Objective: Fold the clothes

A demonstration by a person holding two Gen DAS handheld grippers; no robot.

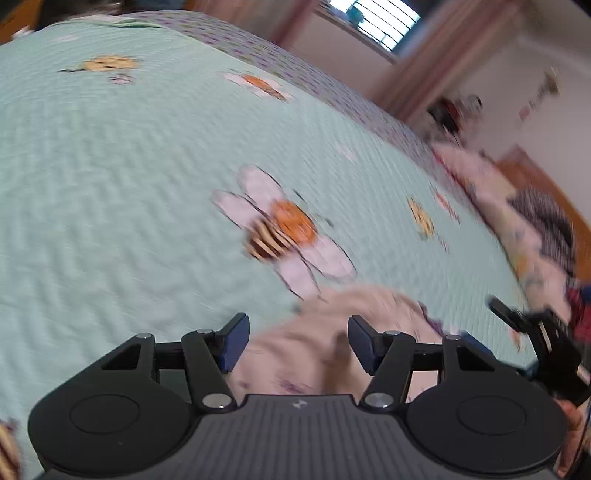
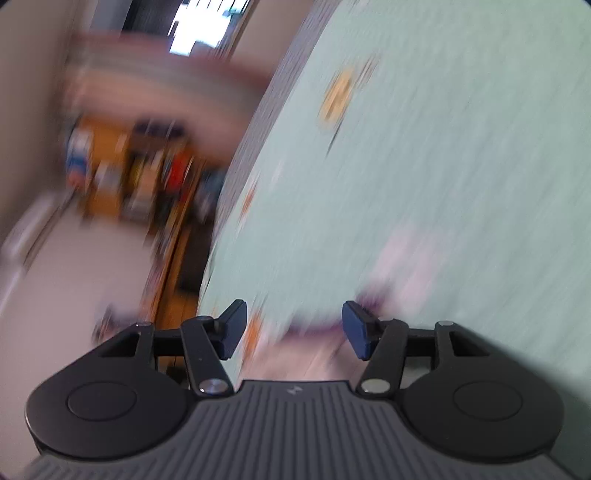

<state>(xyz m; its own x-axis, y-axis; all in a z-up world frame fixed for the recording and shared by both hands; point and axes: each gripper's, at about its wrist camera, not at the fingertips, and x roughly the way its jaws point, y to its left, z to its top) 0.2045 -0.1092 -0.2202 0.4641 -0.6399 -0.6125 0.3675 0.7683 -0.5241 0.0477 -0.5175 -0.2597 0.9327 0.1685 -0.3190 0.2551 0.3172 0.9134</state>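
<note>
Both tools are seen with their blue pads standing apart and nothing pressed between them: the left tool [image 1: 297,341] is held over a pale pink garment [image 1: 332,332], and the right tool [image 2: 293,328] is held near the bed's edge, over a pinkish cloth with a purple trim [image 2: 314,332] that is too blurred to be made out further. In the left wrist view the right tool [image 1: 532,332] is also caught at the right margin.

The garment is laid on the bed [image 1: 110,184], close to its near edge. The bed is covered by a mint-green quilted spread printed with white daisies with orange centres [image 1: 288,229] and small yellow bees [image 1: 107,64]; along the far edge a strip of purple-dotted fabric [image 1: 295,62] is shown. A heap of other clothes [image 1: 517,229], pale and dark-checked, is piled along the bed's right edge.

Beyond the bed, a barred window [image 1: 384,22] is flanked by pink curtains [image 1: 436,62], and white walls are seen. In the right wrist view, a wooden shelf crowded with coloured items [image 2: 140,173] stands beside the bed, above a pale floor [image 2: 74,277]; everything there is smeared by blur.
</note>
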